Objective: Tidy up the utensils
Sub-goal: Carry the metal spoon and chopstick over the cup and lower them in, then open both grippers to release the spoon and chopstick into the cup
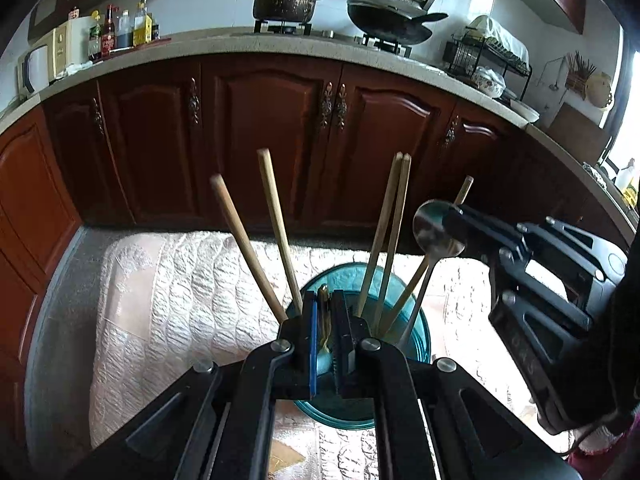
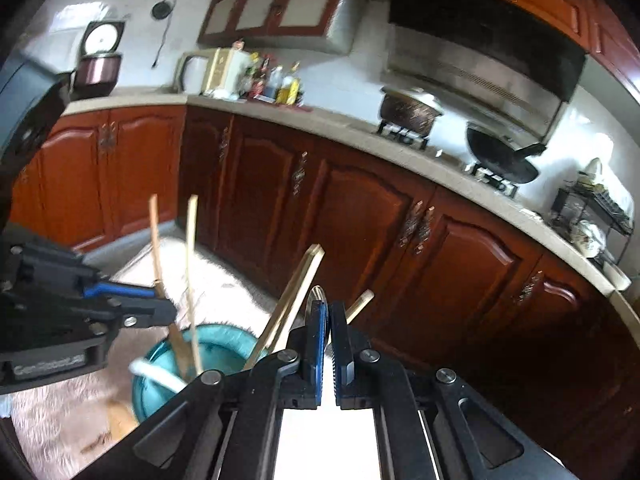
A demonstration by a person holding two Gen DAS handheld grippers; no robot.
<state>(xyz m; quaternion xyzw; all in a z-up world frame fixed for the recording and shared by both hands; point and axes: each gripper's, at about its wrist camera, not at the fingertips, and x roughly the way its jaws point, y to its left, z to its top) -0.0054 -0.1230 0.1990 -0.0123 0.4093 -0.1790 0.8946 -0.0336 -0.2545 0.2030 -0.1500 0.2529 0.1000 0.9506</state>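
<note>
Above the quilted cloth (image 1: 180,280), left fingers (image 1: 325,312) pinch a gold utensil (image 1: 323,300) while right fingers (image 2: 329,320) clamp the spoon (image 1: 434,228).

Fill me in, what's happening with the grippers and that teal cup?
A person is sorting utensils into a teal glass holder on a white quilted cloth. The left gripper is shut on a wooden utensil whose lower end is inside the holder. The right gripper is clamped on the bowl of a metal spoon, handle down in the holder. Several wooden chopsticks already stand in it, fanned out.
</note>
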